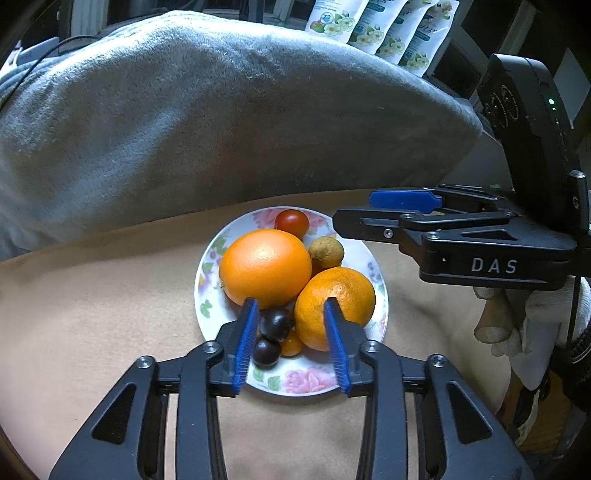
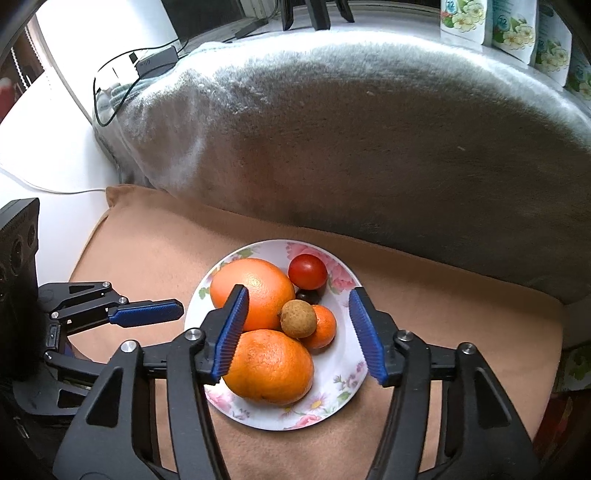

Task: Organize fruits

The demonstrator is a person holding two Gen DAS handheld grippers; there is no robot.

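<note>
A flowered white plate (image 1: pixel 306 384) (image 2: pixel 347 365) on a tan cushion holds the fruit. On it lie a large orange (image 1: pixel 265 267) (image 2: pixel 255 291), a second orange (image 1: pixel 334 306) (image 2: pixel 269 369), a red tomato (image 1: pixel 291 223) (image 2: pixel 307 271), a brown longan (image 1: pixel 325 252) (image 2: pixel 298 318), two dark grapes (image 1: pixel 275 324) and a small orange fruit (image 2: pixel 325 326). My left gripper (image 1: pixel 291 302) stands open at the plate's near edge, the grapes between its blue pads without contact. My right gripper (image 2: pixel 298 290) (image 1: pixel 352 210) hangs open above the pile and holds nothing.
A thick grey plush blanket (image 1: pixel 221 122) (image 2: pixel 369 147) rises right behind the plate. The tan cushion (image 1: pixel 92 314) (image 2: pixel 461 325) spreads around it. Flower-printed pouches (image 1: pixel 388 29) stand at the back right. Cables and an adapter (image 2: pixel 147 62) lie at the back left. A gloved hand (image 1: pixel 532 325) holds the right gripper.
</note>
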